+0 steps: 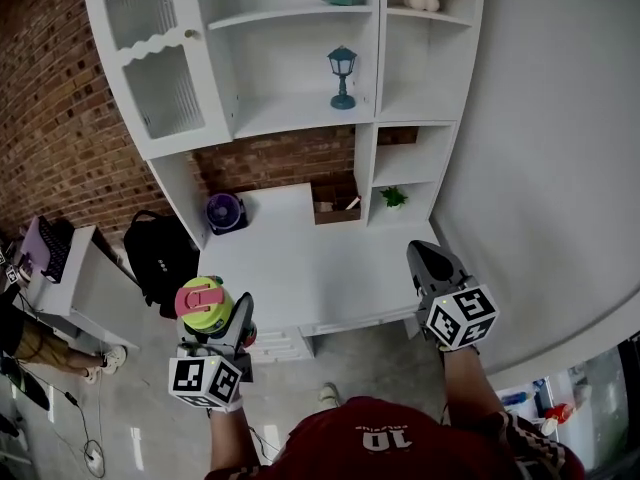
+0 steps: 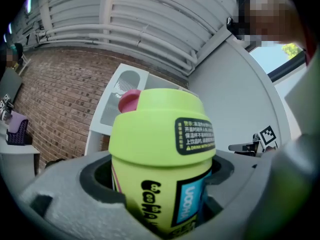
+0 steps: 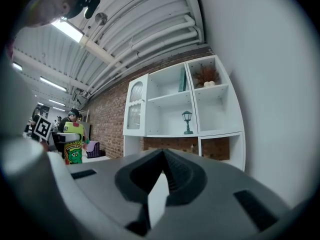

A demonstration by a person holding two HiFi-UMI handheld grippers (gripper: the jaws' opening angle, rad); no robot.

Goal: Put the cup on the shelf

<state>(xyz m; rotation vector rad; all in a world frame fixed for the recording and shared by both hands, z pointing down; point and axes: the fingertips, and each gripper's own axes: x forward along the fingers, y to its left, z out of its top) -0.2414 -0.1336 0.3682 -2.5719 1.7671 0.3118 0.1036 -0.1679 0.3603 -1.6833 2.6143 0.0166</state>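
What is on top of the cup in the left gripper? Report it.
A green lid with a pink cap closes the cup, which the left gripper grips. The lid covers the inside; contents cannot be seen.

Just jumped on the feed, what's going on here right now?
A person stands facing a white shelf unit with a gripper in each hand. The left gripper is shut on an upright lime-green cup with a pink cap, held off the left side of the desk. The right gripper is shut with nothing between its fingers, near the desk's front edge. The cup is not yet on a shelf.
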